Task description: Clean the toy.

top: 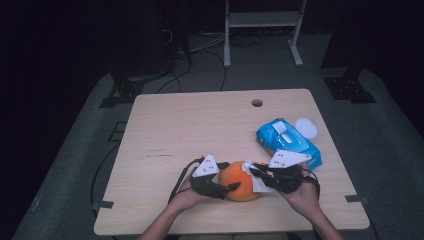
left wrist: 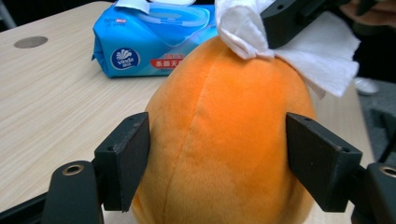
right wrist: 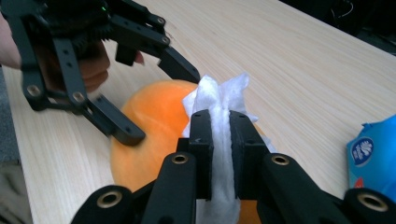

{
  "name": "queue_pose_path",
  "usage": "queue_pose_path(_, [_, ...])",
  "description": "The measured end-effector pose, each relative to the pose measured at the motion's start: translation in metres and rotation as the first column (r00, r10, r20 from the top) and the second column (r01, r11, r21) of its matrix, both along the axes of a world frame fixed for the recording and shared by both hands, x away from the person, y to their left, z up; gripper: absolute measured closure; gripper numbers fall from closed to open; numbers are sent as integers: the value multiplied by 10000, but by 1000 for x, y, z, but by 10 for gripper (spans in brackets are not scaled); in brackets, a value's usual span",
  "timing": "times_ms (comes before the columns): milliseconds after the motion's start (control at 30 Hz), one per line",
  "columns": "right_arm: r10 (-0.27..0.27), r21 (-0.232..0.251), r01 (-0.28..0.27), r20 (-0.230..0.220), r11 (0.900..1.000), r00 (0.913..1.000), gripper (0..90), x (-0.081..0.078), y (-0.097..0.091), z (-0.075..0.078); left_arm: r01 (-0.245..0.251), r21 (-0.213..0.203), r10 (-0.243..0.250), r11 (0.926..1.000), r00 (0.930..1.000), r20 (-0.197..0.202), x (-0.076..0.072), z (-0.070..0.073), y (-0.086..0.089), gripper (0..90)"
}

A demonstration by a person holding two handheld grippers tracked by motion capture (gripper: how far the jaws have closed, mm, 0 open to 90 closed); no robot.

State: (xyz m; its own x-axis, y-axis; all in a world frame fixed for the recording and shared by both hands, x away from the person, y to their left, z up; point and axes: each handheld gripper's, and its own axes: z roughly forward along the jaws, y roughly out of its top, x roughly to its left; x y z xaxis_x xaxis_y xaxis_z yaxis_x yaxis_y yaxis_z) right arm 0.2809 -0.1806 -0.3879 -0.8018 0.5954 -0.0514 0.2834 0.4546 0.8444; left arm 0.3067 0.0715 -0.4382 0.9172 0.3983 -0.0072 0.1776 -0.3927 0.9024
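An orange plush ball (top: 239, 184) sits near the table's front edge. My left gripper (left wrist: 217, 154) straddles it, with both black pads pressed against its sides, and is shut on it. From the right gripper view the left gripper (right wrist: 161, 105) comes in from the left, one jaw over the ball's top and one low on its side. My right gripper (right wrist: 220, 140) is shut on a crumpled white wipe (right wrist: 219, 95), which rests on top of the ball (right wrist: 154, 116). In the high view the right gripper (top: 252, 171) meets the ball from the right, wipe (top: 257, 182) hanging beside it.
A blue pack of wet wipes (top: 287, 142) lies just behind the right hand, with a white round lid (top: 306, 127) beyond it. The wooden table (top: 200, 125) has a cable hole (top: 257, 103) near its far edge. Bare tabletop stretches to the left and behind.
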Motion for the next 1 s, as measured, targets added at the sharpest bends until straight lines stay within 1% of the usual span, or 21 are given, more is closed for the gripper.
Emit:
queue_pose_path(33, [86,53,-86,3,9999,10000,798,-1,4,0,-40,11,40,10000,10000,58,0,0,-1,250])
queue_pose_path(100, [620,369,-613,-203,9974,9979,798,-4,15,-1,-162,-3,162,9999,9999,47,0,0,-2,250])
queue_pose_path(133, [820,182,-817,-166,9965,9965,797,-6,22,-3,-228,53,227,9997,9997,35,0,0,-2,250])
queue_pose_path(167, [886,-140,-886,-19,9960,9961,797,-8,28,-4,-233,78,233,9997,9997,34,0,-1,0,248])
queue_pose_path(200, [891,-257,-889,68,9957,9960,798,-8,30,-4,-232,-29,232,9997,9997,-56,1,-1,1,245])
queue_pose_path(233, [856,-142,-856,-7,9962,9963,798,-6,29,-3,-180,-164,178,9997,9998,-109,1,0,2,239])
queue_pose_path(300, [720,130,-717,-174,9973,9973,798,1,21,-4,97,-350,-96,9993,10000,22,0,4,3,200])
queue_pose_path(333, [539,233,-535,-170,9983,9984,798,3,17,-5,239,-354,-235,9991,9996,124,0,5,3,177])
queue_pose_path(367, [424,269,-419,-206,9988,9989,798,5,14,-5,435,-206,-430,9988,9988,252,-2,5,1,156])
queue_pose_path(433, [273,503,-254,-387,9984,9989,797,7,11,-5,321,312,-338,9990,9977,579,-4,2,-4,155])
queue_pose_path(467, [314,421,-303,-264,9987,9992,797,6,13,-5,261,507,-292,9984,9977,616,-4,0,-5,174])
queue_pose_path(533, [477,116,-476,-61,9988,9988,797,1,21,-6,222,630,-255,9978,9983,522,-2,-1,-3,215])
queue_pose_path(600, [548,-102,-547,103,9985,9984,796,0,23,-5,151,560,-175,9983,9990,415,0,-3,1,231])
queue_pose_path(667, [459,-105,-458,70,9989,9989,796,2,18,-3,-67,470,59,9989,9998,177,2,-3,4,237])
queue_pose_path(733, [4,-173,-2,143,9999,9999,796,5,4,-2,-115,373,114,9992,9999,4,5,-4,8,237])
queue_pose_path(767, [-229,-67,230,53,9997,9997,796,7,-4,-3,-103,258,105,9996,9999,-59,6,-5,8,237])
queue_pose_path(833, [-398,181,403,-273,9990,9988,796,10,-14,-5,64,178,-63,9998,10000,-53,6,-4,8,228])
queue_pose_path(867, [-403,197,410,-342,9990,9986,795,10,-15,-6,126,153,-125,9998,9999,-69,5,-2,7,209])
queue_pose_path(933, [-367,-55,365,-232,9993,9991,795,9,-11,-9,183,103,-184,9998,9997,136,4,1,6,167])
queue_pose_path(967, [-333,-144,331,-148,9993,9993,795,9,-9,-9,159,-49,-158,9999,9997,170,4,2,6,154])
queue_pose_path(1000, [-305,-179,303,-128,9994,9995,796,8,-8,-9,89,-77,-89,9999,9999,103,3,3,5,154])
